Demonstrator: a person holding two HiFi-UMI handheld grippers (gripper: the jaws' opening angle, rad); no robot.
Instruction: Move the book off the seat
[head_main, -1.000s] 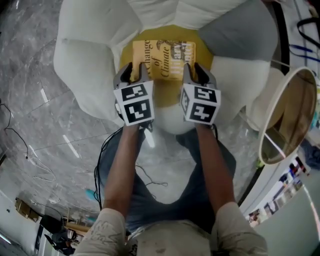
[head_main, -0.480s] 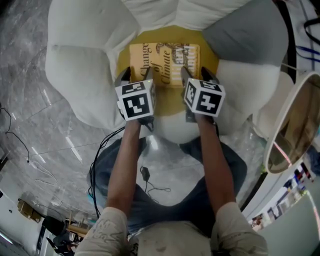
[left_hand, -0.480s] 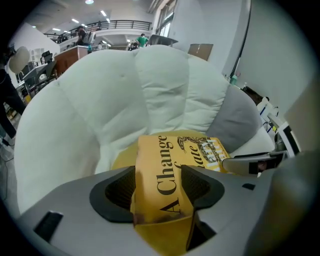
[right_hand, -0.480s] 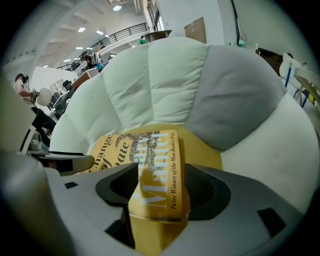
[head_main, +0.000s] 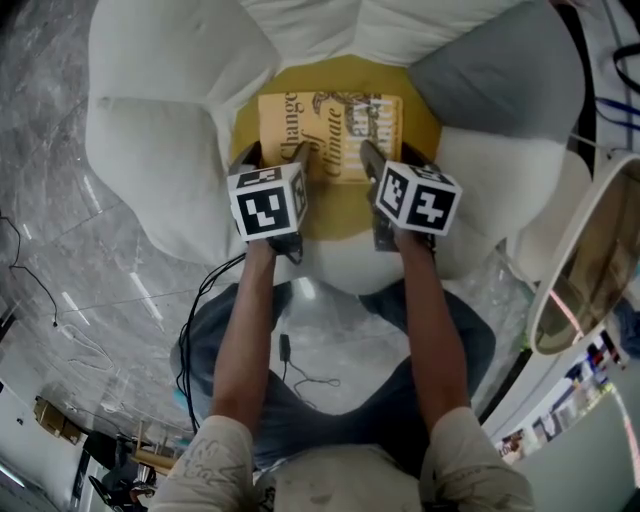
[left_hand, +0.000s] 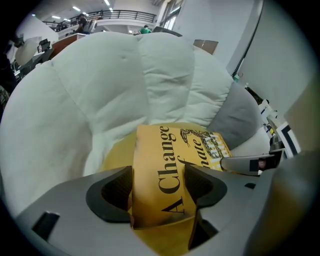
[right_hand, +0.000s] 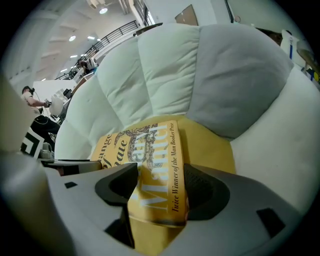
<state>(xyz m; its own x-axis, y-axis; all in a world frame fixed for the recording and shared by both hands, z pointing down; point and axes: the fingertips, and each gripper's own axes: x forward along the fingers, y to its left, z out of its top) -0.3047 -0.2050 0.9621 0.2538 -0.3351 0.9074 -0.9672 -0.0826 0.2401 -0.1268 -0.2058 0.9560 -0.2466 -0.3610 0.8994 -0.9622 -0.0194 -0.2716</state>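
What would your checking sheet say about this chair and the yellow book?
Surface: yellow seat cushion of a white armchair.
Job's things: book lies flat on the seat, not yet moved off.
Clutter: grey cushion beside the seat.
Grippers: left hand-held gripper and right hand-held gripper each straddle a near corner of the book, jaws opening, not gripping.
Cables: black cable on the floor by the chair.
Surroundings: grey marbled floor; round white-rimmed thing at the right.
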